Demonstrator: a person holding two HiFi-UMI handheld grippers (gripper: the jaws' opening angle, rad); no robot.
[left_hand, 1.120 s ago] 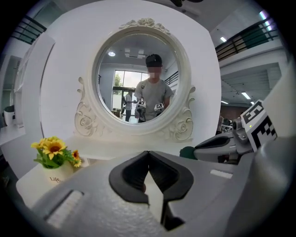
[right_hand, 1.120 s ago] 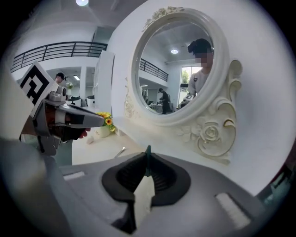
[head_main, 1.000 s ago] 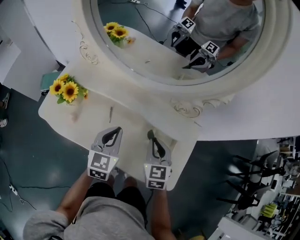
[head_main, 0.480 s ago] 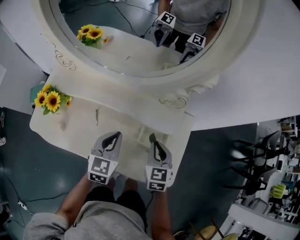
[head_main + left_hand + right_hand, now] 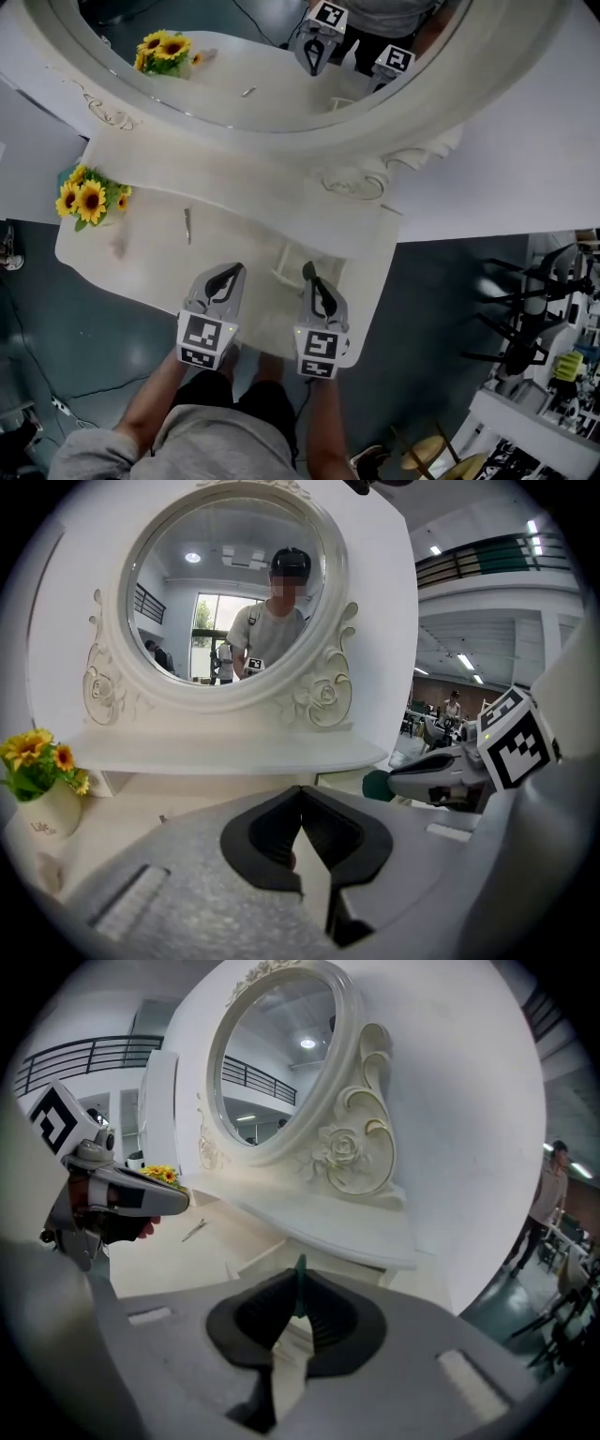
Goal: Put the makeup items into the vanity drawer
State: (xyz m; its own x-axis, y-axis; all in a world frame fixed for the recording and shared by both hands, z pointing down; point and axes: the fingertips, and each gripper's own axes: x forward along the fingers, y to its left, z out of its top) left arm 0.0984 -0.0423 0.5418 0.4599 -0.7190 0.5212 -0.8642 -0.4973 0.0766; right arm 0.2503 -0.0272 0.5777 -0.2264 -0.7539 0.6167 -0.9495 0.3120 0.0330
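Observation:
My right gripper (image 5: 307,270) (image 5: 300,1271) is shut on a thin dark-green makeup item (image 5: 300,1290), whose round green end (image 5: 378,785) pokes out past its tips. It hovers over the right half of the white vanity top (image 5: 131,267), beside a small drawer (image 5: 292,265) that looks pulled out from under the shelf. To its left my left gripper (image 5: 230,270) (image 5: 302,791) is shut, and I see nothing in it. A thin metal makeup tool (image 5: 187,225) (image 5: 194,1230) lies on the vanity top, left of both grippers.
A pot of sunflowers (image 5: 86,199) (image 5: 37,761) stands at the vanity's left end. A shelf (image 5: 253,187) and a big round mirror (image 5: 281,84) rise behind the top. The vanity's right edge (image 5: 370,300) lies just right of my right gripper. Chairs and clutter stand on the floor at right.
Both grippers have come down and forward over the vanity top. The drawer now shows between them. Their jaws have stayed as they were.

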